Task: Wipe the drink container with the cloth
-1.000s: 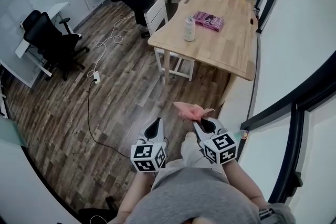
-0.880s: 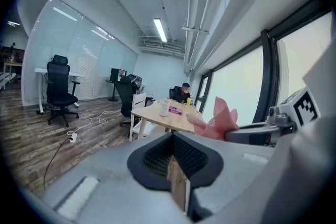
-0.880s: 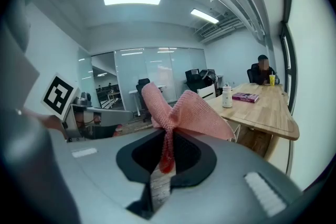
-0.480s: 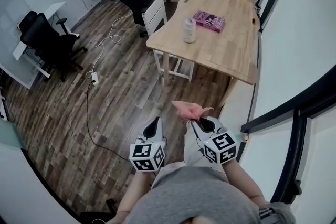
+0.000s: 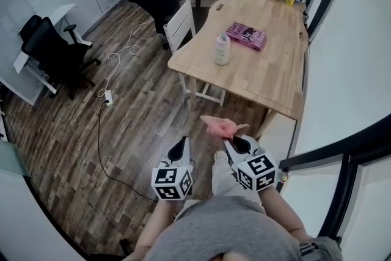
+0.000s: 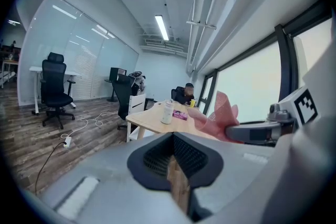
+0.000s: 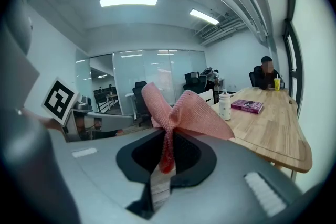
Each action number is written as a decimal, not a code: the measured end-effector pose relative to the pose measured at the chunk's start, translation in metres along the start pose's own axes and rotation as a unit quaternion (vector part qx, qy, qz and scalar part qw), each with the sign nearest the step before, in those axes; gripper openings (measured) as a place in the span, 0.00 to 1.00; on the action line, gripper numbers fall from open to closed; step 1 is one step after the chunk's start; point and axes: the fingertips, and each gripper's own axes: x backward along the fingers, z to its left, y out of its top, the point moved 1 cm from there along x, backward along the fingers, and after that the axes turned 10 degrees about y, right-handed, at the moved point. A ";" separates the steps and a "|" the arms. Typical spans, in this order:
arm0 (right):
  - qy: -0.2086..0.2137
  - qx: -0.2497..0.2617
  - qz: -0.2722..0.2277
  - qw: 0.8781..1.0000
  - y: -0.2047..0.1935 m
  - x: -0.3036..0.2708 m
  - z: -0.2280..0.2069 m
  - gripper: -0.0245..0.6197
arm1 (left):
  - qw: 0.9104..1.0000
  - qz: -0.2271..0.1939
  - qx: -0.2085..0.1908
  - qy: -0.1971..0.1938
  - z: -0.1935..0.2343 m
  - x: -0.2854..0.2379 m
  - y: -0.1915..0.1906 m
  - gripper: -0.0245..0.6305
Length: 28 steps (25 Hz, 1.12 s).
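drink container (image 5: pixel 222 49) nearer | right gripper (image 5: pixel 236 145) clenches cloth (image 5: pixel 221 126) | left gripper (image 5: pixel 179 146) closed, empty

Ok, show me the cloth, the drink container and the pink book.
cloth (image 5: pixel 221 126): head view, middle of the bunched pink fabric.
drink container (image 5: pixel 222 51): head view, middle of its body.
pink book (image 5: pixel 246 35): head view, centre of its cover.

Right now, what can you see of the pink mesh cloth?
The pink mesh cloth looks soft and open-woven. It is bunched and pinched at its middle between the right gripper's shut jaws; two folds fan out above them, a short tail hangs between. It is held in the air above the floor, short of the wooden table, touching nothing else.
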 end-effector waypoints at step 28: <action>0.037 0.027 -0.014 0.999 0.114 -0.081 -0.212 0.08 | 0.999 -0.018 0.005 0.042 -0.036 -0.213 0.101 0.04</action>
